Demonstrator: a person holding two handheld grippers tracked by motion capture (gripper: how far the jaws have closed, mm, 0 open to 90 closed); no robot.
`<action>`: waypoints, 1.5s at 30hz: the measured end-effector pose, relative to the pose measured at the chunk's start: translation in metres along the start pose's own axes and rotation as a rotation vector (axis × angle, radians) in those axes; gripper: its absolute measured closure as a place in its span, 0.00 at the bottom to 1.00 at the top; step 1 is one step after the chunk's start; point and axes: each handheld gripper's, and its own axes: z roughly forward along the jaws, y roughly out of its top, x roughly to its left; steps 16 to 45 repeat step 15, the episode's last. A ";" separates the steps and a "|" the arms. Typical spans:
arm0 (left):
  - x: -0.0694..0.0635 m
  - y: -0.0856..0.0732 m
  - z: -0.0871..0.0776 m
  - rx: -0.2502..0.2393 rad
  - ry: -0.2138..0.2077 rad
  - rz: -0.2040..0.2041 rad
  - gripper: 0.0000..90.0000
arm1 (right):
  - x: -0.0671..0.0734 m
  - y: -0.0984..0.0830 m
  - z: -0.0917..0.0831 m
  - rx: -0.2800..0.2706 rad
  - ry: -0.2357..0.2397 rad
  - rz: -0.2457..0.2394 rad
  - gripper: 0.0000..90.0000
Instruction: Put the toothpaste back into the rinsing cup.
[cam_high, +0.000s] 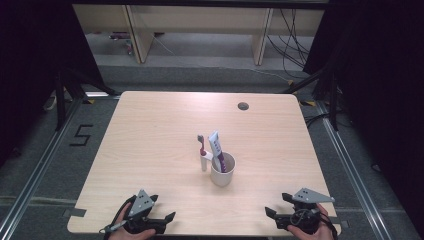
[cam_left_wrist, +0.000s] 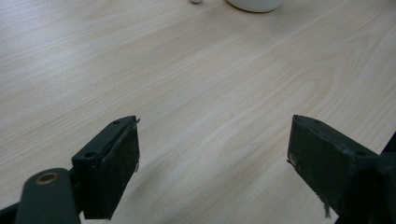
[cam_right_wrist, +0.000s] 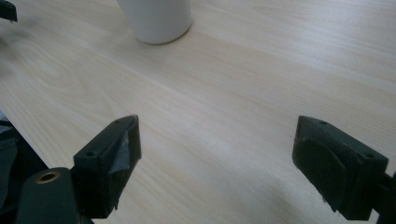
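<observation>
Pale wooden counter (cam_high: 150, 150) is carrying a white cup (cam_high: 222, 170) at centre — toothbrush (cam_high: 202, 150) and tube (cam_high: 217, 147) are showing from above; left tongs (cam_high: 162, 207) at 7 o'clock and right tongs (cam_high: 275, 204) at 5 o'clock are gaping wide, holding nothing.

Overhead plus two low tabletop (cam_high: 150, 130) close-ups

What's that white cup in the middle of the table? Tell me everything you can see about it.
The white cup is a plain, smooth, handleless tumbler, possibly ceramic or plastic. It stands upright near the middle of the wooden table, open end up. A white and purple tube stands in it, leaning against the rim. A toothbrush stands upright close beside its left side; whether they touch is unclear. Both grippers are far from it.
</observation>
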 end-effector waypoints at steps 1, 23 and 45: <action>0.000 0.000 0.000 0.001 0.001 -0.001 0.18 | 0.002 -0.001 -0.001 0.009 0.007 0.028 0.18; 0.001 0.000 -0.001 0.020 -0.001 0.020 0.18 | 0.001 -0.003 -0.001 0.035 -0.007 -0.013 0.18; 0.001 0.000 -0.001 0.020 -0.001 0.020 0.18 | 0.001 -0.003 -0.001 0.035 -0.007 -0.013 0.18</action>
